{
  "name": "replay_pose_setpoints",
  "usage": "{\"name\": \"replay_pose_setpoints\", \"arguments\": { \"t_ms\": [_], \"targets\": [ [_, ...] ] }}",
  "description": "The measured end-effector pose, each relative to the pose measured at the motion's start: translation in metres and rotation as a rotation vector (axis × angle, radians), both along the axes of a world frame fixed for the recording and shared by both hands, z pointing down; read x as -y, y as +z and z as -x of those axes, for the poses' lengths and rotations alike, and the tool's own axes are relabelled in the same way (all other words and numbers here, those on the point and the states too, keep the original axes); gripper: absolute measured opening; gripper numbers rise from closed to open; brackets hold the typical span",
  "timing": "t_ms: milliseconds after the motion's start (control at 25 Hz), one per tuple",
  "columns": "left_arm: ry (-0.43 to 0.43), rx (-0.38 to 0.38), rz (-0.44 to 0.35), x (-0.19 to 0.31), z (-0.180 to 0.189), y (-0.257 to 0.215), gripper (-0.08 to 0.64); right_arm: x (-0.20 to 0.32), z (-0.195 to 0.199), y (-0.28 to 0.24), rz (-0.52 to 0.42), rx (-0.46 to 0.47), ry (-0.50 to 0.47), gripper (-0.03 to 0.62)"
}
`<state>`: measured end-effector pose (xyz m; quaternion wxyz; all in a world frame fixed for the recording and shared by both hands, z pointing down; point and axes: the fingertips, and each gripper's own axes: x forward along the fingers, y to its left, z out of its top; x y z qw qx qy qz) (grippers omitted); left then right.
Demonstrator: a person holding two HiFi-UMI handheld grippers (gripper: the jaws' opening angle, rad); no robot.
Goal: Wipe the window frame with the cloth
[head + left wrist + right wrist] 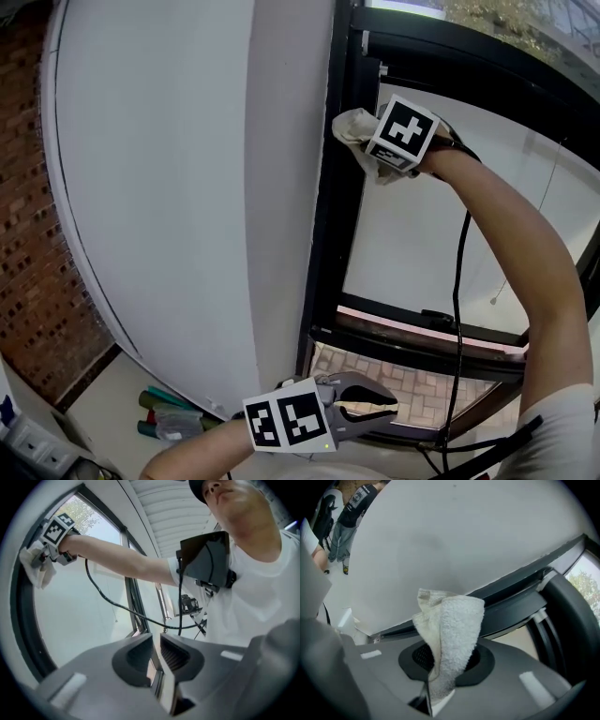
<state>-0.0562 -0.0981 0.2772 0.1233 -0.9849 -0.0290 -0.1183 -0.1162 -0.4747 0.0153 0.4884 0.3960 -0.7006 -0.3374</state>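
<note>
Clamping right gripper [447, 661] jaws tight on the white cloth [352, 125], pressing it against the far, upper stretch of the dark window frame [328, 234] for wiping; holding left gripper [370, 410] low and near, closed, empty, clear.

White wall [187, 187] fills left and centre, with a red brick wall [37, 244] at far left. Black window frame [330, 244] runs right beside the white wall. Pale glass [422, 234] sits to its right, bright with daylight. Trees [506, 19] show outside at top. Brick paving [412, 382] shows under the lower frame bar. Light floor [103, 412] below, ribbed white ceiling [173, 517] overhead.
</note>
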Motion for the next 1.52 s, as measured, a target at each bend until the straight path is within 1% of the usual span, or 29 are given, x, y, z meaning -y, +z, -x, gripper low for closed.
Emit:
{"name": "replay_pose_setpoints", "arguments": {
  "t_ms": [200,400,520,680,760,840,960,1080,1200,1360,1520],
  "targets": [
    [-0.004,-0.005,0.003,-0.003,-0.002,0.001,0.069,-0.003,-0.006,-0.089,-0.157,0.055,0.038,0.074],
    [-0.012,-0.019,0.006,-0.004,-0.004,0.001,0.069,-0.009,-0.020,-0.146,-0.309,0.068,0.092,0.074],
    [-0.019,-0.027,0.008,-0.005,0.000,0.000,0.069,-0.009,-0.023,-0.154,-0.326,0.084,0.099,0.074],
    [-0.022,-0.045,0.023,-0.006,0.004,-0.002,0.069,-0.018,-0.015,-0.137,-0.326,0.086,0.059,0.074],
    [-0.025,-0.041,0.016,-0.005,0.005,-0.003,0.069,-0.029,-0.012,-0.117,-0.313,0.088,0.027,0.074],
    [-0.025,-0.034,0.003,-0.004,0.006,-0.002,0.069,-0.040,-0.014,-0.087,-0.270,0.113,0.003,0.074],
    [-0.020,-0.027,0.009,-0.008,0.005,0.003,0.069,-0.060,-0.015,-0.019,-0.170,0.162,-0.043,0.074],
    [-0.034,-0.033,-0.009,0.000,0.003,0.003,0.069,-0.075,-0.017,0.045,-0.103,0.162,-0.086,0.074],
    [-0.042,-0.050,-0.011,0.001,0.002,0.004,0.069,-0.082,-0.033,0.125,-0.030,0.113,-0.073,0.074],
    [-0.044,-0.070,-0.005,0.000,0.002,0.005,0.069,-0.074,-0.060,0.245,0.055,-0.009,-0.010,0.074],
    [-0.052,-0.056,-0.002,0.003,0.001,0.014,0.069,-0.056,-0.072,0.353,0.142,-0.084,0.039,0.074]
  ]
}}
